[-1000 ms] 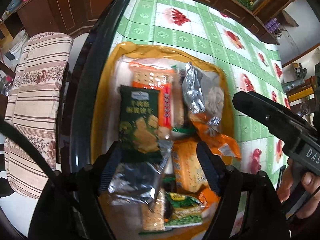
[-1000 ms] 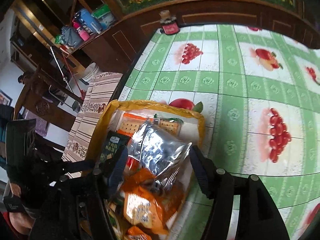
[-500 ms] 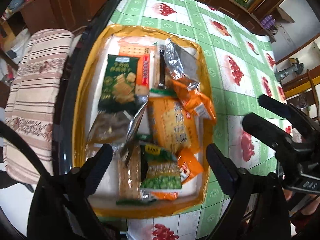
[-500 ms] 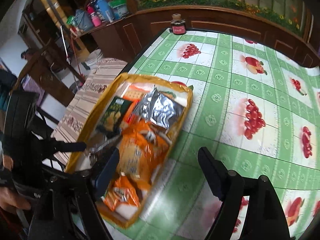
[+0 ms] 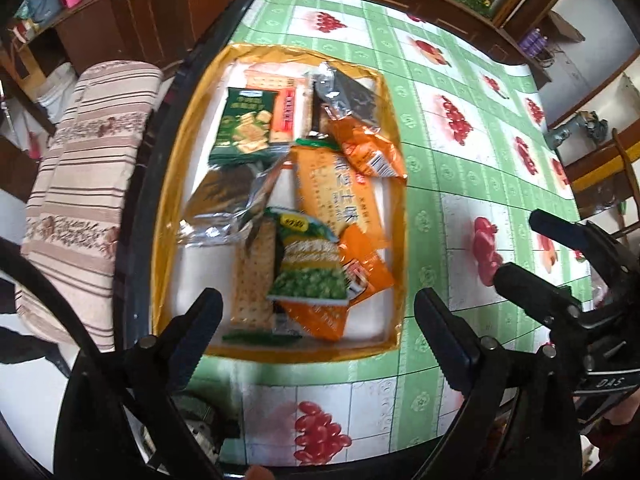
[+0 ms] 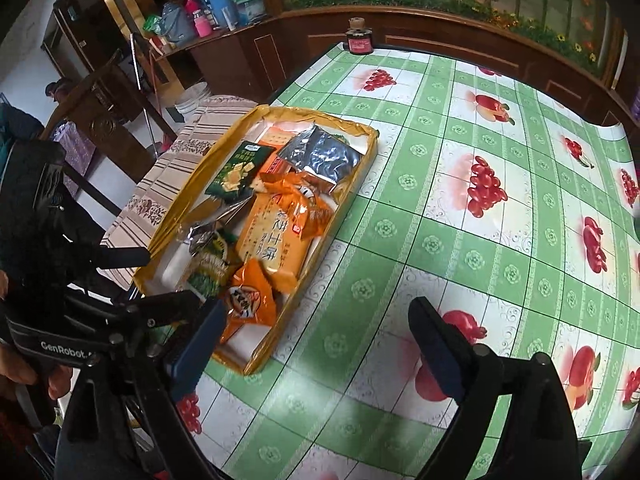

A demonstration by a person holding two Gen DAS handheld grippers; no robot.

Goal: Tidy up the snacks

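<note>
A yellow-rimmed tray [image 5: 276, 352] on the table holds several snack packs. Among them are a green cracker pack [image 5: 244, 124], a silver pack [image 5: 348, 96], a long orange cracker pack [image 5: 336, 188] and a green pea pack [image 5: 308, 264]. My left gripper [image 5: 316, 300] hangs over the tray's near end, open, with nothing between its fingers. My right gripper [image 6: 318, 310] is above the bare tablecloth just right of the tray [image 6: 260, 360]. Its jaws are opening and hold nothing. Each gripper also shows in the other's view: the right gripper [image 5: 518, 246] and the left gripper [image 6: 156, 278].
A green fruit-patterned tablecloth [image 6: 480, 240] covers the table. A dark jar [image 6: 359, 40] stands at the far edge. A striped cushioned chair [image 5: 80, 184] is pushed against the table's left side. Wooden cabinets with bottles line the back wall.
Both grippers have drawn back from the tray and their jaws have widened. The silver packs that sat between the fingers now lie in the tray.
</note>
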